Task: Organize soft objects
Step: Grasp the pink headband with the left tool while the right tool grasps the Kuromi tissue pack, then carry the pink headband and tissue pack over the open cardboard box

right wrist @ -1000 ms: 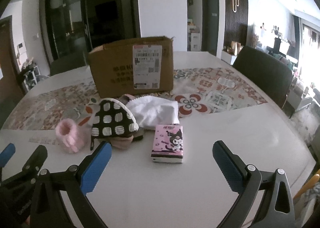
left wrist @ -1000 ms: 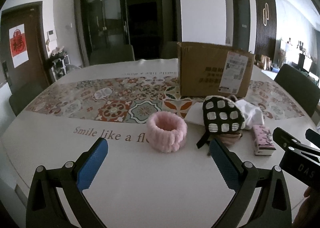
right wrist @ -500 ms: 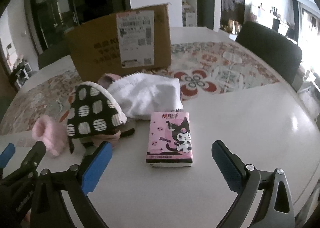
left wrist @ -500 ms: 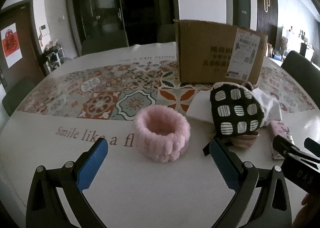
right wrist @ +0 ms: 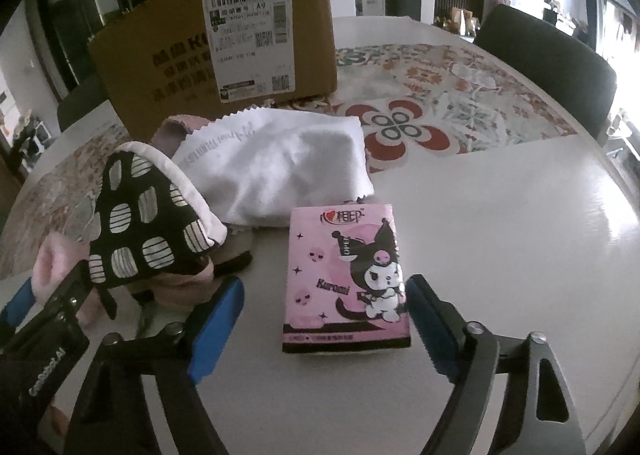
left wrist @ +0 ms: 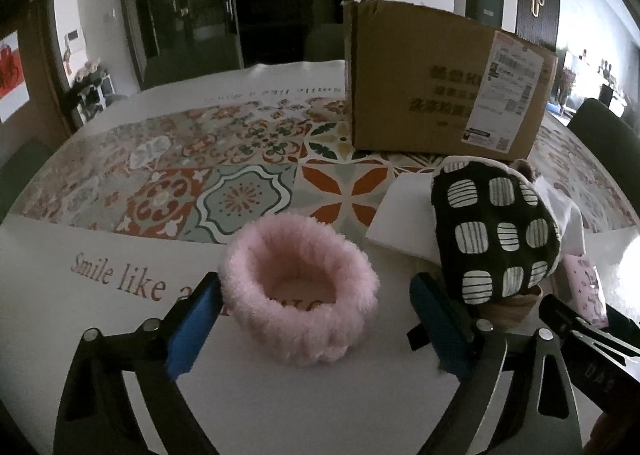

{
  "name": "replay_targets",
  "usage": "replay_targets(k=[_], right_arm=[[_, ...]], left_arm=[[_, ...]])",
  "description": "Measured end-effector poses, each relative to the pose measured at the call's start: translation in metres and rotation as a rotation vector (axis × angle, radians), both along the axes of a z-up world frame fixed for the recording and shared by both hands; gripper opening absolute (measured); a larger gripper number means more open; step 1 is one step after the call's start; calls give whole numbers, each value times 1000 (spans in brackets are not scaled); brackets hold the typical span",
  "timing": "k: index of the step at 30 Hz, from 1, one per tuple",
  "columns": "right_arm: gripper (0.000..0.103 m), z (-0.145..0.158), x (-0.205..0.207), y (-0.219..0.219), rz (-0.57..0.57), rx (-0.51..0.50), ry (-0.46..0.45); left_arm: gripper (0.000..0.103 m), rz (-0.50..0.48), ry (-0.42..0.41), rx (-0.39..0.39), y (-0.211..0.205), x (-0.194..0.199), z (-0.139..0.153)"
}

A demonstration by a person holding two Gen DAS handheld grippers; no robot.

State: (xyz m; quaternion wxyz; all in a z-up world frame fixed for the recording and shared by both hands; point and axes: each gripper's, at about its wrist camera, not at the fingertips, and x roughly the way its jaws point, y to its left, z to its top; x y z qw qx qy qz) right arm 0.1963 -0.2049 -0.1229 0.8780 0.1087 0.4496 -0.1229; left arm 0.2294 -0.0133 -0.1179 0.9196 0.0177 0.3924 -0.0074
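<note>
A fluffy pink headband ring (left wrist: 300,287) lies on the white table between the blue pads of my left gripper (left wrist: 316,319). Its jaws are closing; the left pad is at the ring's edge and the right pad stands clear. A pink tissue pack with a cartoon figure (right wrist: 344,279) lies flat between the pads of my right gripper (right wrist: 324,315). These jaws are closing too, with the right pad near the pack's edge and a gap on the left. A black pouch with white squares (left wrist: 496,231) rests on a white cloth (right wrist: 276,163).
An open cardboard box (left wrist: 432,95) stands behind the pile on the patterned table runner (left wrist: 240,175). A dark chair (right wrist: 548,67) is at the table's far right edge. The two grippers work side by side, close together.
Both grippers came forward and down, so the headband and the tissue pack now sit between their pads. Both pairs of jaws have narrowed.
</note>
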Motion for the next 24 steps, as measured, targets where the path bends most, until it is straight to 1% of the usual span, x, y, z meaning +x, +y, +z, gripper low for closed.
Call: replay_targets(k=[2,3,5,6,7,8,9,11,14,19,24], right_arm=[[77,0,1,1,-3,-10,-2],[74,-1,2,1,-5,-15,-2],[69,0,1,1,-12,-24,-4],[65,0,0,2,-14,-28,-3],[59,0,0,2,-14,-30,-5],[57,1,-1,2,-15,-31,-7],[57,1,-1,1,-15,-30,-8],[56,2,-2,1,-12,-28,-9],[56,4,-4,0,-18,-33,-19],[56,17,-13,0,-22,-60,-60],[56,27,-20,0,-19,-62,-79]], left_arm=[[85,4,5,-6,1,1,-2],[82,8,2,1,1,1,-2],[73,12,-12,10,2,0,-1],[70,12,-15,11,2,-1,-1],[63,12,-18,13,2,-1,0],[59,9,-22,15,2,-1,0],[58,3,-24,15,2,-2,1],[47,-4,-29,17,2,-4,2],[36,-16,-32,14,1,-7,4],[31,-26,-66,12,0,-17,14],[31,-38,-98,22,-2,-29,29]])
